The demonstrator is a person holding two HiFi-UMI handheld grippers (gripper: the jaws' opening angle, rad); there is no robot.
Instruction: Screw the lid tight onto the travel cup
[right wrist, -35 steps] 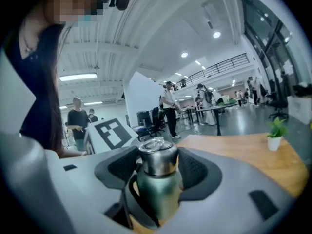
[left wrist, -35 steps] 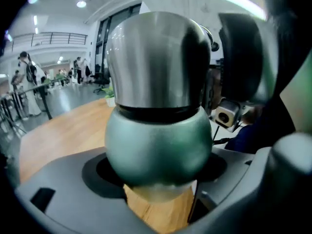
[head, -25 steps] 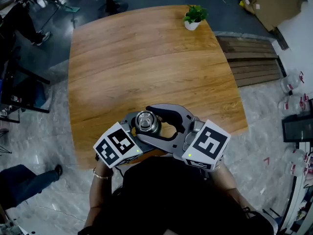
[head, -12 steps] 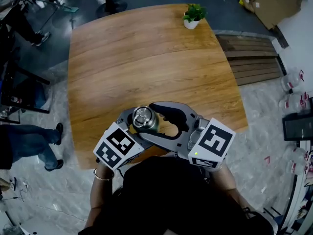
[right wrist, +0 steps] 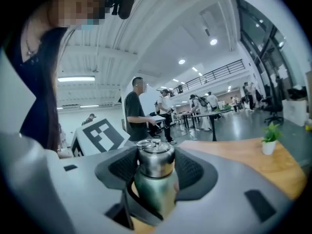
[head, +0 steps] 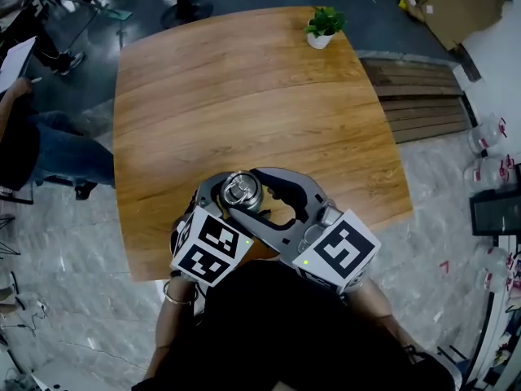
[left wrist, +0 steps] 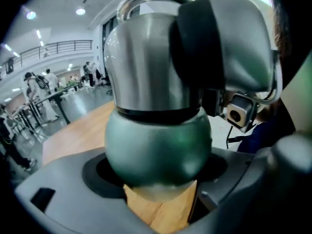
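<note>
The travel cup [head: 242,192] is held above the near edge of the wooden table [head: 244,96], seen from above with its steel lid up. My left gripper [head: 221,204] is shut on the cup's round green body [left wrist: 158,145]; its jaws wrap the body from both sides. My right gripper [head: 264,187] is shut on the steel lid [right wrist: 155,160], its dark pads pressing each side. The green body [right wrist: 153,191] hangs below the lid. One right finger [left wrist: 200,43] covers part of the lid [left wrist: 146,67] in the left gripper view.
A small potted plant [head: 323,28] stands at the table's far right edge. A seated person [head: 32,137] is on the floor side at the left. Wooden slats [head: 423,104] lie right of the table. Several people stand in the hall behind.
My left gripper's marker cube has swung right and turned under the cup; the right cube has dropped slightly down and left. The cup stays held between both. A person has moved at the left.
</note>
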